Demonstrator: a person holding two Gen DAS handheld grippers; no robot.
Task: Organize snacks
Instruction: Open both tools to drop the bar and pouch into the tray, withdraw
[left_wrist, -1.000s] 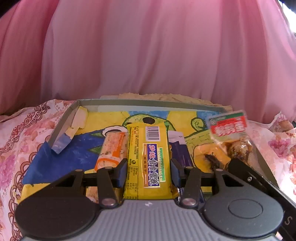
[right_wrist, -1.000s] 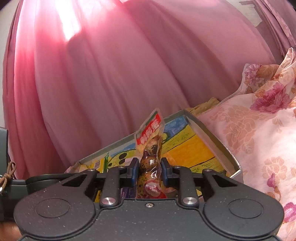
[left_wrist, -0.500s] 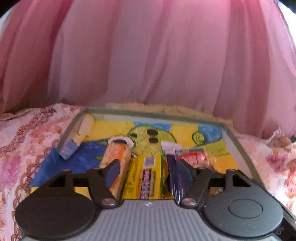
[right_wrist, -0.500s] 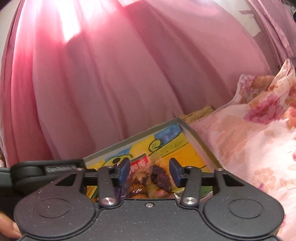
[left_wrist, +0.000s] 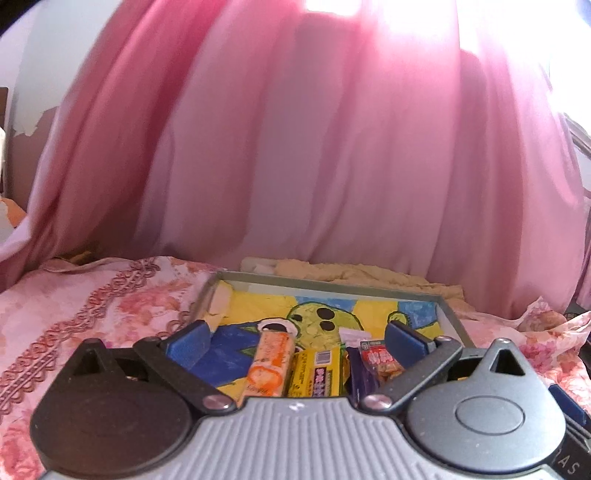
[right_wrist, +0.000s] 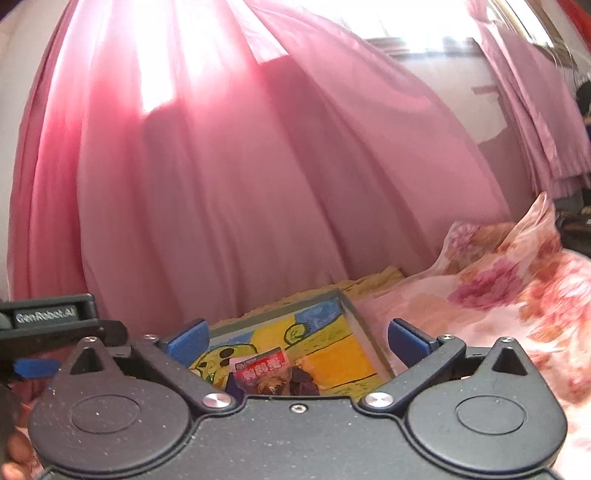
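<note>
A shallow grey box with a yellow and blue cartoon lining lies on the bed. Side by side inside it are an orange snack tube, a yellow bar, a dark purple packet and a red-labelled clear pouch. My left gripper hangs open above them, holding nothing. In the right wrist view the same box holds the red-labelled pouch, and my right gripper stands open over it, empty.
Pink curtains hang close behind the box. Floral pink bedding spreads to the left and bunches up on the right. The other gripper's body shows at the left edge of the right wrist view.
The left gripper let go of the yellow bar and the right one released the red-labelled pouch; both packs now lie in the box. Both grippers opened wide and pulled back upward.
</note>
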